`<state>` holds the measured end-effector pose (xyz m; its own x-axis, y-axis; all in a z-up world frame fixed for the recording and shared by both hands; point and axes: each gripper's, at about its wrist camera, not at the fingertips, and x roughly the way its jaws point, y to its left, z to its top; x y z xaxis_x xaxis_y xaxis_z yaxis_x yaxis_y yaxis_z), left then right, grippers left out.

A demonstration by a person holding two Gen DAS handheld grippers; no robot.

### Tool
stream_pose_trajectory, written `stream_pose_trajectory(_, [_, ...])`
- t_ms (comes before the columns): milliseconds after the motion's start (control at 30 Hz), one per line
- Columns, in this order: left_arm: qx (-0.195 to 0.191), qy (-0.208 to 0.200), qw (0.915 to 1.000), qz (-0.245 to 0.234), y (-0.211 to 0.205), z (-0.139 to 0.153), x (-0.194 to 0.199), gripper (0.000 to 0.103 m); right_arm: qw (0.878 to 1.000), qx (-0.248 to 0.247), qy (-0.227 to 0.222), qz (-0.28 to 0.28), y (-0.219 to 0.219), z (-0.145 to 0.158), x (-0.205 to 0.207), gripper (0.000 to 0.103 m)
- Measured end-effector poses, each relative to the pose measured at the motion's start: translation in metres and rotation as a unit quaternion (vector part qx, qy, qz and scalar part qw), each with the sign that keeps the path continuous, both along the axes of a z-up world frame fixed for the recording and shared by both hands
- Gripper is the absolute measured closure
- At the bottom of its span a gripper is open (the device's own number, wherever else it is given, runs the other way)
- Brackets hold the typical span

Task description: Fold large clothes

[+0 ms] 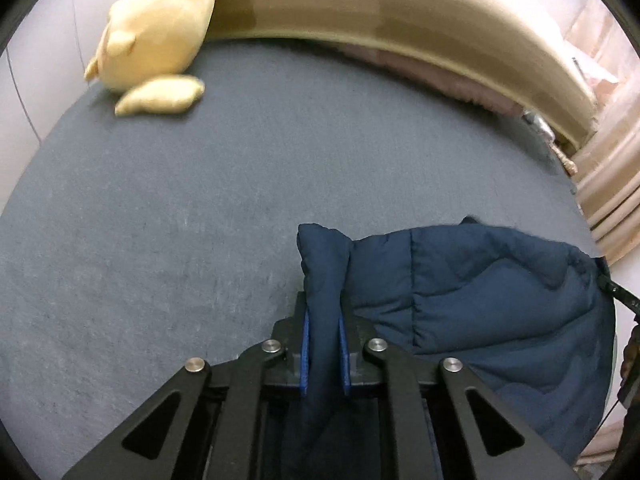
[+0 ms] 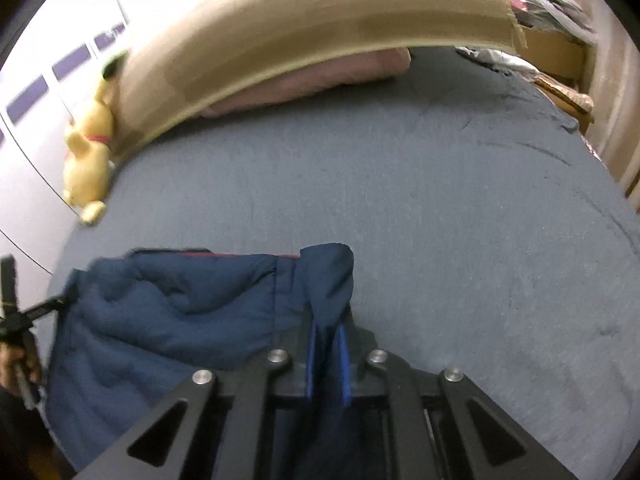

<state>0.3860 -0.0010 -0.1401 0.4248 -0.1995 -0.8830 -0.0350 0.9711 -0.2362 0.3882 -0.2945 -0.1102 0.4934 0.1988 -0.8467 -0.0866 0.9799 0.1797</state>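
A navy quilted jacket [image 1: 480, 292] hangs between my two grippers above a grey-blue bed [image 1: 200, 208]. My left gripper [image 1: 324, 320] is shut on one corner of the jacket, and the fabric stretches off to the right. In the right wrist view my right gripper [image 2: 329, 332] is shut on the other corner of the jacket [image 2: 172, 312], which stretches left to the left gripper [image 2: 24, 316] at the frame's left edge. The right gripper shows at the right edge of the left wrist view [image 1: 624, 300].
A yellow plush toy [image 1: 156, 36] lies at the bed's far left by a tan headboard [image 1: 360, 4]. A pink pillow [image 2: 304, 80] lies under the headboard. Beige curtains [image 1: 612, 192] hang at the right. Boxes and clutter [image 2: 552, 52] sit at the bed's far right.
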Motion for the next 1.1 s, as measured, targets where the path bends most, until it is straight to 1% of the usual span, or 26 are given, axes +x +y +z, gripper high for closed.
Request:
stream_pose_trajectory(67, [0.006, 0.013, 0.9999, 0.004, -0.002, -0.014, 0.002, 0.09, 0.999, -0.018, 0.035, -0.017, 0.0, -0.032, 0.009, 0.093])
stream_pose_trajectory(133, [0.008, 0.023, 0.9997, 0.01, -0.003, -0.021, 0.004, 0.089, 0.997, -0.018, 0.063, -0.035, 0.0, -0.059, 0.011, 0.093])
stream_pose_trajectory(167, [0.012, 0.023, 0.9996, 0.01, -0.004, -0.02, 0.005, 0.089, 0.997, -0.023, 0.062, -0.035, 0.003, -0.064, 0.01, 0.093])
stream_pose_trajectory(233, [0.027, 0.024, 0.9993, 0.007, -0.007, -0.016, 0.005, 0.084, 0.997, -0.024, 0.054, -0.042, 0.005, -0.058, 0.009, 0.091])
stream_pose_trajectory(267, [0.026, 0.024, 0.9993, 0.015, -0.007, -0.013, 0.004, 0.082, 0.997, -0.013, 0.049, -0.05, 0.004, -0.053, 0.007, 0.091])
stream_pose_trajectory(300, [0.016, 0.02, 0.9992, 0.029, -0.003, -0.007, 0.0, 0.078, 0.997, 0.001, 0.047, -0.058, -0.001, -0.048, 0.005, 0.087])
stream_pose_trajectory(333, [0.011, 0.019, 0.9991, 0.036, 0.0, -0.003, -0.002, 0.067, 0.997, 0.018, 0.043, -0.068, -0.007, -0.041, 0.002, 0.083])
stream_pose_trajectory(367, [0.005, 0.015, 0.999, 0.043, 0.003, 0.006, -0.008, 0.06, 0.996, 0.034, 0.034, -0.076, -0.015, -0.032, -0.004, 0.062])
stream_pose_trajectory(400, [0.004, 0.008, 0.9989, 0.047, 0.005, 0.012, -0.012, 0.049, 0.995, 0.046, 0.023, -0.089, -0.022, -0.022, -0.011, 0.014])
stream_pose_trajectory(433, [0.009, -0.009, 0.9985, 0.053, 0.008, 0.024, -0.02, 0.044, 0.993, 0.057, 0.012, -0.106, -0.029, -0.014, -0.02, 0.0])
stream_pose_trajectory(500, [0.017, -0.046, 0.997, 0.06, 0.014, 0.049, -0.039, 0.041, 0.989, 0.087, -0.009, -0.119, -0.039, 0.003, -0.034, 0.0])
stream_pose_trajectory(533, [0.017, -0.063, 0.9961, 0.059, 0.016, 0.062, -0.052, 0.038, 0.987, 0.113, -0.012, -0.117, -0.044, 0.012, -0.047, 0.0])
stream_pose_trajectory(600, [0.005, -0.089, 0.9946, 0.053, 0.019, 0.082, -0.077, 0.033, 0.984, 0.147, -0.011, -0.097, -0.046, 0.023, -0.068, 0.0])
stream_pose_trajectory(633, [-0.003, -0.101, 0.9938, 0.048, 0.019, 0.088, -0.094, 0.031, 0.984, 0.161, -0.013, -0.075, -0.044, 0.028, -0.087, 0.0])
stream_pose_trajectory(667, [-0.009, -0.108, 0.9931, 0.045, 0.02, 0.089, -0.108, 0.031, 0.984, 0.164, -0.014, -0.064, -0.044, 0.029, -0.104, 0.0])
stream_pose_trajectory(733, [-0.03, -0.117, 0.9919, 0.039, 0.024, 0.085, -0.142, 0.031, 0.982, 0.183, -0.008, -0.044, -0.046, 0.023, -0.147, 0.0])
stream_pose_trajectory(767, [-0.043, -0.115, 0.9918, 0.036, 0.029, 0.08, -0.157, 0.031, 0.98, 0.194, -0.004, -0.038, -0.051, 0.017, -0.157, 0.0])
stream_pose_trajectory(833, [-0.066, -0.099, 0.9922, 0.038, 0.034, 0.06, -0.177, 0.031, 0.978, 0.205, 0.01, -0.039, -0.054, -0.002, -0.183, 0.0])
stream_pose_trajectory(867, [-0.079, -0.089, 0.9919, 0.045, 0.036, 0.049, -0.185, 0.031, 0.977, 0.207, 0.019, -0.042, -0.055, -0.013, -0.187, 0.0])
stream_pose_trajectory(900, [-0.09, -0.077, 0.9919, 0.047, 0.035, 0.04, -0.19, 0.031, 0.976, 0.211, 0.027, -0.044, -0.054, -0.026, -0.184, 0.003])
stream_pose_trajectory(967, [-0.099, -0.055, 0.9924, 0.048, 0.035, 0.025, -0.193, 0.031, 0.976, 0.21, 0.043, -0.045, -0.051, -0.041, -0.187, 0.006])
stream_pose_trajectory(1033, [-0.114, -0.049, 0.9913, 0.044, 0.031, 0.018, -0.198, 0.031, 0.976, 0.211, 0.036, -0.041, -0.048, -0.036, -0.189, 0.008])
stream_pose_trajectory(1100, [-0.114, -0.054, 0.991, 0.044, 0.028, 0.016, -0.201, 0.031, 0.982, 0.183, 0.034, -0.036, -0.044, -0.034, -0.189, 0.019])
